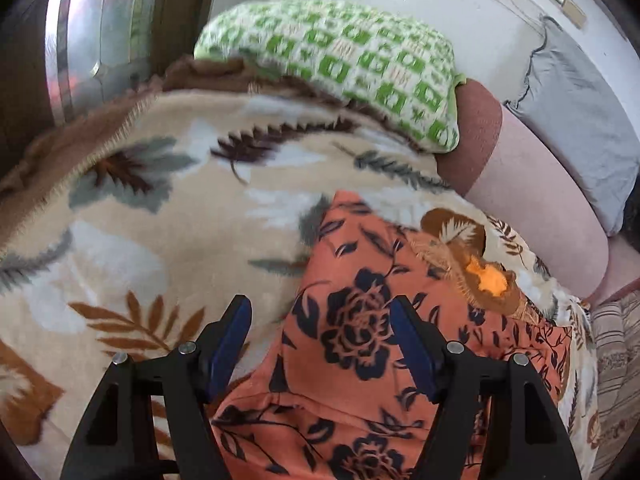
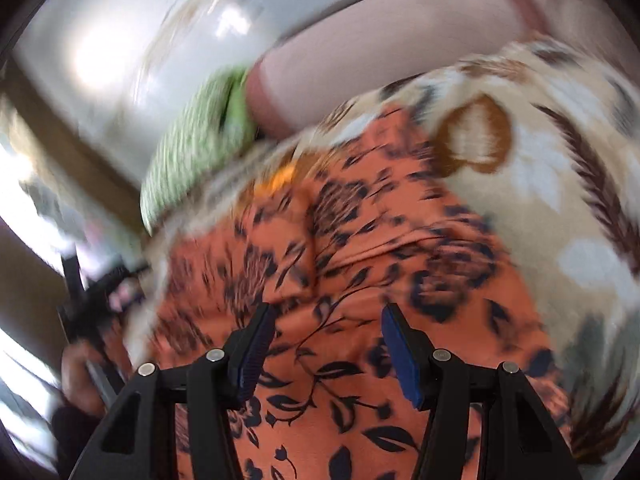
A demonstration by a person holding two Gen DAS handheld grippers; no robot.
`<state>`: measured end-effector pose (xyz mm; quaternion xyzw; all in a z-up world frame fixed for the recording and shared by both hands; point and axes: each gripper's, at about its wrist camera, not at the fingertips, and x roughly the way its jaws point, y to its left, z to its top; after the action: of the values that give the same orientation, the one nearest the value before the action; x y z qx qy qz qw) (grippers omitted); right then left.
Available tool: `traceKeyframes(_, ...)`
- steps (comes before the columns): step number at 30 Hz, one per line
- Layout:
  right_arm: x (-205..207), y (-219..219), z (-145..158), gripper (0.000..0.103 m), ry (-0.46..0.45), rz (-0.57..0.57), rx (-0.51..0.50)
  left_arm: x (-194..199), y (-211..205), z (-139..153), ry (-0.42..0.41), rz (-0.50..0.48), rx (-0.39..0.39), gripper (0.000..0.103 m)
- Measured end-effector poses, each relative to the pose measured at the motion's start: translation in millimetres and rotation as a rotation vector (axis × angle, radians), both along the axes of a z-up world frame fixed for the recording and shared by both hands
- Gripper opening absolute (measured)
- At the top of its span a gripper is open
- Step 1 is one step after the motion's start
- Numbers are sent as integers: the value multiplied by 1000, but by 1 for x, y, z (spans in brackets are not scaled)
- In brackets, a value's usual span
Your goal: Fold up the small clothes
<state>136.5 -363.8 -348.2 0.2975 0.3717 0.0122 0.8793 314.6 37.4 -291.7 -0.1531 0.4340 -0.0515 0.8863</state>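
Observation:
An orange garment with a dark blue flower print lies spread on a beige leaf-patterned blanket. My left gripper hangs just above the garment's left part. Its blue pads stand wide apart and grip nothing; the left one is over the blanket and the right one over the cloth. The right wrist view is blurred. There my right gripper is open over the middle of the same garment, with cloth below the gap and no pad pressing on it.
A green-and-white knitted pillow lies at the blanket's far edge, beside a pink mattress edge and a grey pillow. Striped cloth shows at the right. A hand with a dark, blurred tool appears at the left.

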Motion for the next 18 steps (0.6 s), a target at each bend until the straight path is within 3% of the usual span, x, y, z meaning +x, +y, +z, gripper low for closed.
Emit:
traceKeyframes(2,27,22,0,59,50,100,17,8,4,-8,57,10,-7,72)
traceKeyframes(4,47,43,-1,55,61,176,34,12,5,-4,34,-6,-58,72)
traceKeyframes(5,56,52,-2,50,59,204,53,11,4,-2,17,-4,-46,72)
traceKeyframes(8,83,85,-9,47,52,279,126,16,-12,-1,-18,-33,53,72)
traceKeyframes(11,107,104,-18,43,68,274,158,24,-17,-10,23,-33,155,72)
traceKeyframes(12,113,103,-19,43,68,246,155,26,-15,-18,63,-28,188,72)
traceKeyframes(14,116,81,-14,38,65,136,125,32,-9,-32,136,-29,173,75)
traceKeyframes(15,113,66,-9,38,72,59,76,31,-6,-32,133,-23,154,75)
traceKeyframes(18,85,4,23,39,42,-277,-184,27,-9,-24,117,-13,201,75)
